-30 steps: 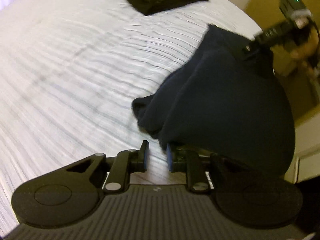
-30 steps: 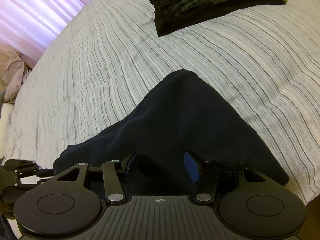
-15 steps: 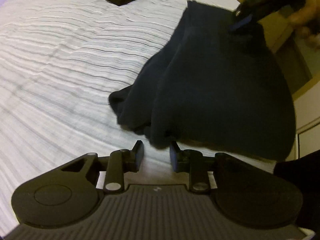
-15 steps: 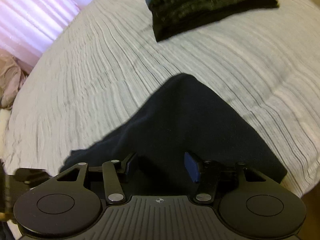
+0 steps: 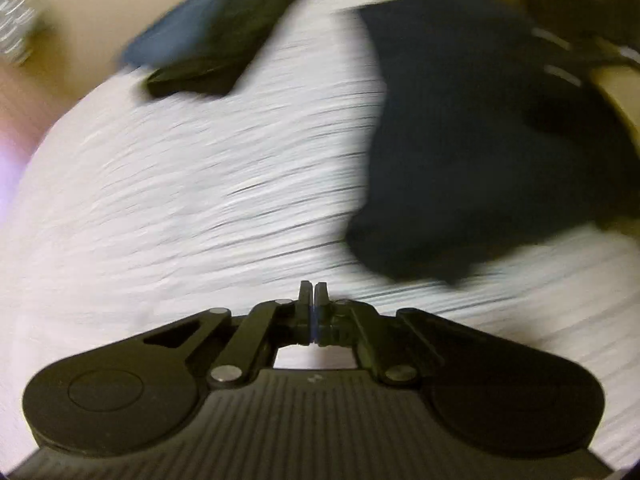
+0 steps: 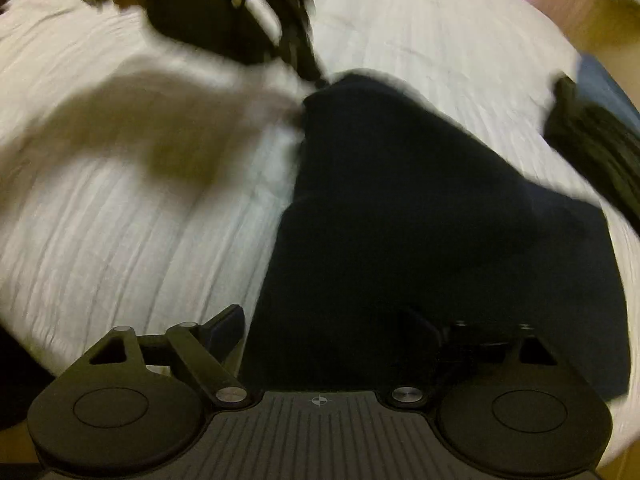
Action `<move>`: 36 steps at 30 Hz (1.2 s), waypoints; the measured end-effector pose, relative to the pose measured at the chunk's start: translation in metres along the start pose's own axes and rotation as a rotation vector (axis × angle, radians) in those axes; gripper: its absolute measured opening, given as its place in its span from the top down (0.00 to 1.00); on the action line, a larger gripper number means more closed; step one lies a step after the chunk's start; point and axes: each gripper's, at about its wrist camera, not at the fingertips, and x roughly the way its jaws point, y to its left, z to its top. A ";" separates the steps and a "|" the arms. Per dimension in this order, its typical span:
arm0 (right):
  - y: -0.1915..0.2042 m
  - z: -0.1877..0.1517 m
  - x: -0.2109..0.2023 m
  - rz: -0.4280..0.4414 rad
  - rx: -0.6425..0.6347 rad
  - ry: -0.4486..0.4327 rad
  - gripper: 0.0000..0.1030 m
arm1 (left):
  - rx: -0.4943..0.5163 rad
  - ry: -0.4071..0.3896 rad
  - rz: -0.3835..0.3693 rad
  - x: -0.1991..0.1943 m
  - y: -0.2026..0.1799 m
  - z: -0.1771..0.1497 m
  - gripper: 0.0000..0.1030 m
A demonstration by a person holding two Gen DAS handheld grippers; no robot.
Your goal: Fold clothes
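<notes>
1. My left gripper (image 5: 313, 294) has its fingers pressed tight together, with nothing between them. They have just been closing.
2. My right gripper (image 6: 324, 328) has its fingers wide apart. They have just been opening. The cloth (image 6: 420, 208) lies between and under them, but I do not see the fingers pinching it.
3. The cloth is a dark, bunched-up piece lying on the bed (image 5: 180, 200). In the left view the cloth (image 5: 480, 128) sits ahead and off to the right of my shut fingers, not touching them.
4. Its long side runs away from my right gripper, toward the far end of the bed.
5. I think my right hand is nearer the cloth, so it should grab next.
6. A pile (image 5: 208, 36) of folded clothes sits far back on the bed, well apart from the cloth.
7. Both pictures are blurry, so edges are hard to tell.
</notes>
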 end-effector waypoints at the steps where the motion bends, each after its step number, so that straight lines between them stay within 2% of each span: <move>1: -0.003 -0.005 -0.001 -0.010 0.040 -0.005 0.29 | -0.059 0.007 0.027 -0.001 0.021 -0.004 1.00; 4: -0.008 -0.005 -0.006 -0.015 0.105 -0.018 0.30 | -0.094 -0.026 -0.040 -0.021 0.038 -0.011 1.00; 8: -0.010 0.003 -0.003 -0.020 0.124 0.000 0.29 | -0.131 -0.099 -0.315 -0.045 0.009 -0.010 0.84; 9: -0.012 0.004 -0.003 -0.022 0.131 0.006 0.29 | -0.132 -0.110 -0.360 -0.046 -0.002 -0.008 0.77; 11: -0.011 0.004 -0.004 -0.025 0.135 0.017 0.29 | -0.123 -0.123 -0.427 -0.042 -0.024 0.000 0.75; 14: -0.011 -0.001 -0.003 -0.020 0.129 0.022 0.29 | -0.178 -0.110 -0.467 -0.017 -0.031 0.009 0.77; 15: -0.012 -0.005 -0.003 -0.016 0.127 0.021 0.29 | -0.198 -0.105 -0.480 -0.009 -0.033 0.012 0.92; 16: -0.012 -0.009 -0.003 -0.010 0.124 0.019 0.29 | -0.217 -0.088 -0.482 0.001 -0.028 0.014 0.93; 19: -0.019 -0.013 -0.003 0.023 0.116 0.004 0.30 | -0.235 -0.044 -0.489 0.018 -0.016 0.016 0.90; 21: -0.024 -0.014 -0.004 0.047 0.120 -0.002 0.32 | -0.201 -0.029 -0.479 0.017 -0.014 0.018 0.89; 24: -0.031 -0.014 -0.006 0.081 0.143 -0.009 0.32 | -0.261 0.002 -0.481 0.011 0.000 0.012 0.86; 27: -0.040 -0.014 -0.008 0.124 0.189 -0.014 0.32 | -0.341 0.033 -0.483 0.004 0.011 0.006 0.78; 29: -0.048 -0.014 -0.008 0.153 0.216 -0.013 0.32 | -0.363 0.029 -0.474 -0.009 0.013 0.006 0.80; 30: -0.051 -0.014 -0.008 0.166 0.228 -0.013 0.32 | -0.361 0.021 -0.467 -0.018 0.012 0.007 0.86; 33: -0.055 -0.017 -0.010 0.193 0.242 -0.021 0.32 | -0.372 -0.014 -0.534 -0.038 0.004 0.015 0.86; 36: -0.058 -0.019 -0.011 0.209 0.245 -0.026 0.32 | -0.410 -0.011 -0.573 -0.034 -0.009 0.025 0.85</move>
